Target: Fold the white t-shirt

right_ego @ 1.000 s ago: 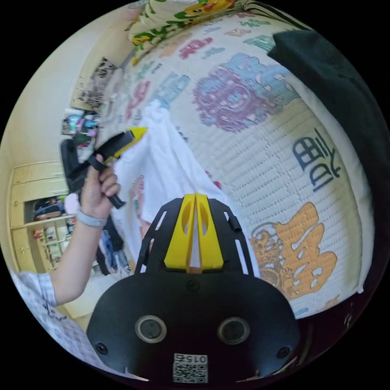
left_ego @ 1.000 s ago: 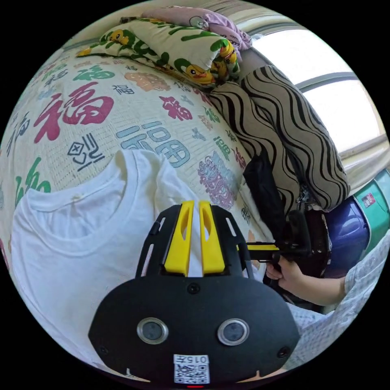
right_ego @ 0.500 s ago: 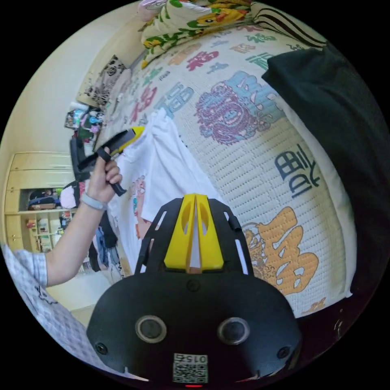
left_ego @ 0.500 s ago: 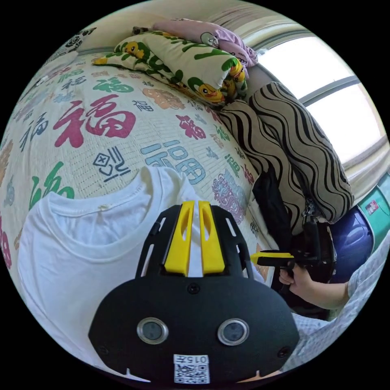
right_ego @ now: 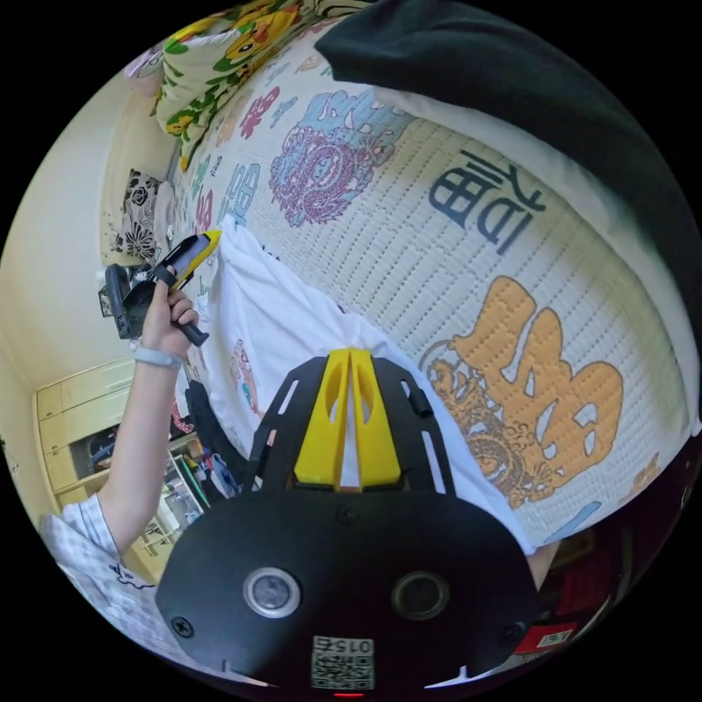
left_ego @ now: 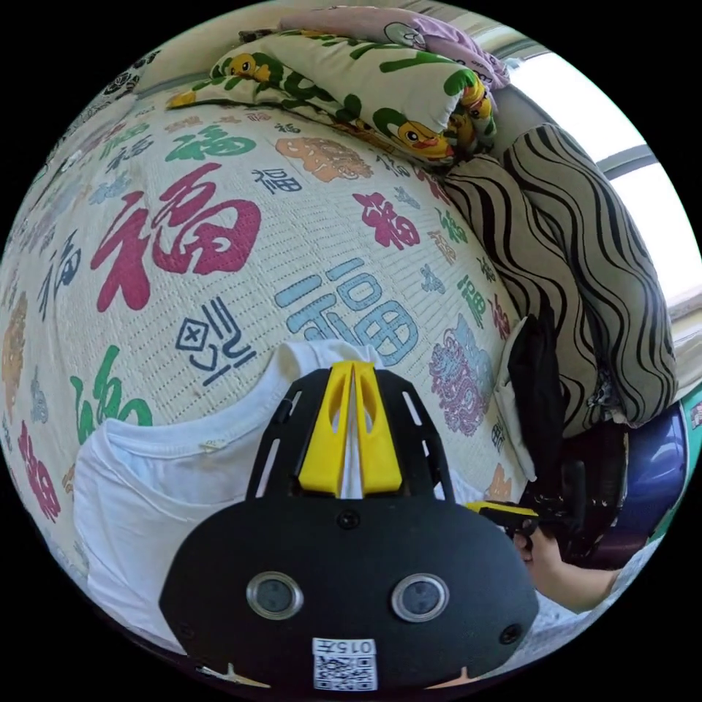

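Note:
The white t-shirt [left_ego: 153,497] lies over the near part of a printed bed cover [left_ego: 219,219], neckline facing up. My left gripper [left_ego: 352,373] is shut on the shirt's shoulder edge, white cloth showing between its yellow jaws. In the right gripper view the white t-shirt [right_ego: 292,329] stretches from the left gripper [right_ego: 208,238], held in a person's hand, to my right gripper [right_ego: 349,362], which is shut on its lower edge. A coloured print shows through the cloth. The right gripper [left_ego: 486,506] also peeks in at the lower right of the left gripper view.
A duck-print pillow [left_ego: 351,73] and striped cushions [left_ego: 578,248] line the far and right sides of the bed. A black garment [right_ego: 526,80] lies on the cover near the striped cushions. Shelves and clutter [right_ego: 146,468] stand beyond the bed's edge.
Both grippers have carried the shirt further onto the bed, so more of the cover shows ahead of it. The shirt is pulled flatter between them. Both stay shut on the cloth.

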